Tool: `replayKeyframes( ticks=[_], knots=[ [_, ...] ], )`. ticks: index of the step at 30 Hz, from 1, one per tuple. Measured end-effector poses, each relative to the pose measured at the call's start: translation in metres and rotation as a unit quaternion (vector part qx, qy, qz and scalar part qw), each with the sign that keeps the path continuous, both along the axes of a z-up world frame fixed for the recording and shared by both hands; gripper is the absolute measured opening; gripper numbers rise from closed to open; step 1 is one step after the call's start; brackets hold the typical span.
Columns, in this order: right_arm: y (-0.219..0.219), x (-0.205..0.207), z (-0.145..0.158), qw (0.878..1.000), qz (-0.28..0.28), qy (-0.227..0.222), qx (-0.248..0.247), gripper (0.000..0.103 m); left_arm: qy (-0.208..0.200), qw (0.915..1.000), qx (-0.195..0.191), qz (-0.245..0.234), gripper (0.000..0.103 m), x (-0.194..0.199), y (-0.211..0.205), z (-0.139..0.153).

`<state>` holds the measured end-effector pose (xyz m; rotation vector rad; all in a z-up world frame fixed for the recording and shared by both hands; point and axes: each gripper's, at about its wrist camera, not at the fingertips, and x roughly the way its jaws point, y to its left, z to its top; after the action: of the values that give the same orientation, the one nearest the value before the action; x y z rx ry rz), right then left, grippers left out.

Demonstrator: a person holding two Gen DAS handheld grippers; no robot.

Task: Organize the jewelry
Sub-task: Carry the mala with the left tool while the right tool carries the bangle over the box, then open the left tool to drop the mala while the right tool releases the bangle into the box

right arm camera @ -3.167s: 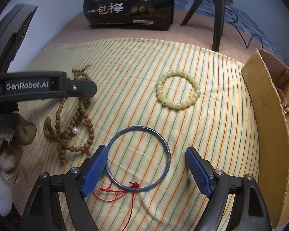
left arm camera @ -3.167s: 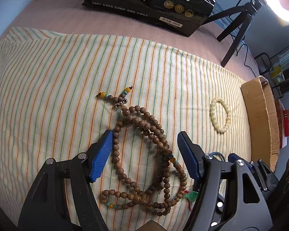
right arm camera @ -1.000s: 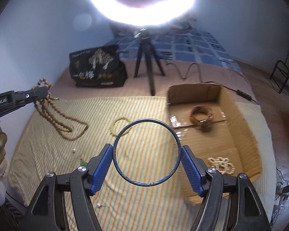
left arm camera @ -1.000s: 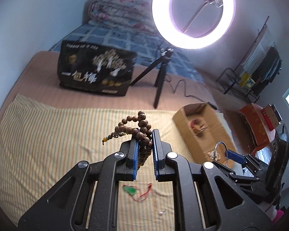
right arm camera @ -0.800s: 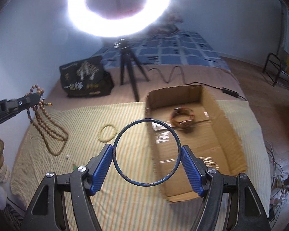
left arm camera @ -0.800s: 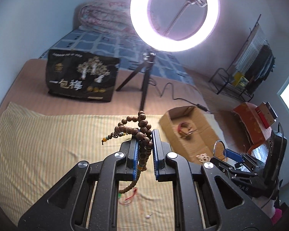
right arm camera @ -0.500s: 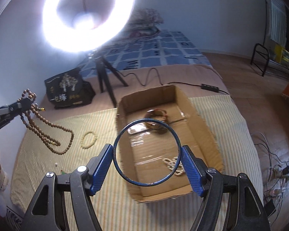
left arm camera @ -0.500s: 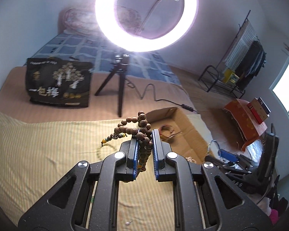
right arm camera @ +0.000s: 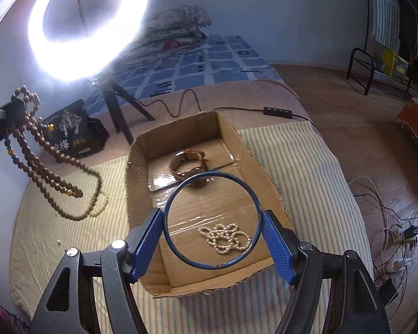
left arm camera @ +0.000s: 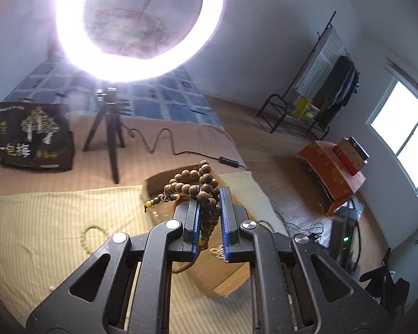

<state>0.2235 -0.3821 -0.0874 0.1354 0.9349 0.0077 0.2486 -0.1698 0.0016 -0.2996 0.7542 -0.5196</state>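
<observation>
My left gripper (left arm camera: pixel 210 208) is shut on a long brown wooden bead necklace (left arm camera: pixel 200 178); loops bunch above the pads and a strand hangs below. The right wrist view shows that necklace (right arm camera: pixel 41 156) dangling in the air left of the cardboard box (right arm camera: pixel 136 167). My right gripper (right arm camera: pixel 213 231) is shut on a thin blue bangle (right arm camera: pixel 181 192), held by its sides above the box's near half. A brown leather bracelet (right arm camera: pixel 189 164) and a pearl necklace (right arm camera: pixel 225 238) lie in the box. A cream bead bracelet (left arm camera: pixel 90 236) rests on the striped cloth (left arm camera: pixel 41 222).
A lit ring light (left arm camera: pixel 136 25) on a small tripod (left arm camera: pixel 108 130) stands behind the cloth, with a black printed bag (left arm camera: pixel 33 136) to its left and a cable (right arm camera: pixel 278 111) trailing right. Beyond the bed's right edge are floor wires (right arm camera: pixel 390 222) and a red box (left arm camera: pixel 328 167).
Both grippers have swung right toward the cardboard box. The bangle now hangs over the box's inside, and the bead necklace has been carried off the cloth's left part toward the box.
</observation>
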Motion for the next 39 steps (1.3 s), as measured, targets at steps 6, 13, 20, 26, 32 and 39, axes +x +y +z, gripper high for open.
replayKeyframes(
  ticks=[6,13,20,26,32,39],
  knots=[
    [-0.012,0.003,-0.012,1.0,-0.012,0.012,-0.001,0.073,0.009,0.9997,-0.018,-0.017,0.011,0.01,-0.026,-0.007],
    [-0.022,0.002,-0.024,1.0,-0.017,0.025,-0.002,0.073,0.029,0.9987,-0.022,-0.037,0.011,0.023,-0.05,-0.027],
    [-0.028,0.004,-0.034,0.999,-0.018,0.041,-0.008,0.073,0.052,0.9982,0.002,-0.031,0.011,0.033,-0.062,-0.05],
    [-0.024,0.005,-0.04,0.999,-0.011,0.048,-0.024,0.073,0.07,0.9971,0.021,-0.024,0.011,0.04,-0.062,-0.068],
    [-0.017,0.006,-0.038,0.998,-0.005,0.049,-0.04,0.075,0.08,0.9958,0.036,-0.025,0.011,0.041,-0.06,-0.074],
    [-0.012,0.002,-0.027,0.998,-0.002,0.039,-0.052,0.08,0.078,0.9958,0.045,-0.019,0.015,0.039,-0.051,-0.07]
  ],
)
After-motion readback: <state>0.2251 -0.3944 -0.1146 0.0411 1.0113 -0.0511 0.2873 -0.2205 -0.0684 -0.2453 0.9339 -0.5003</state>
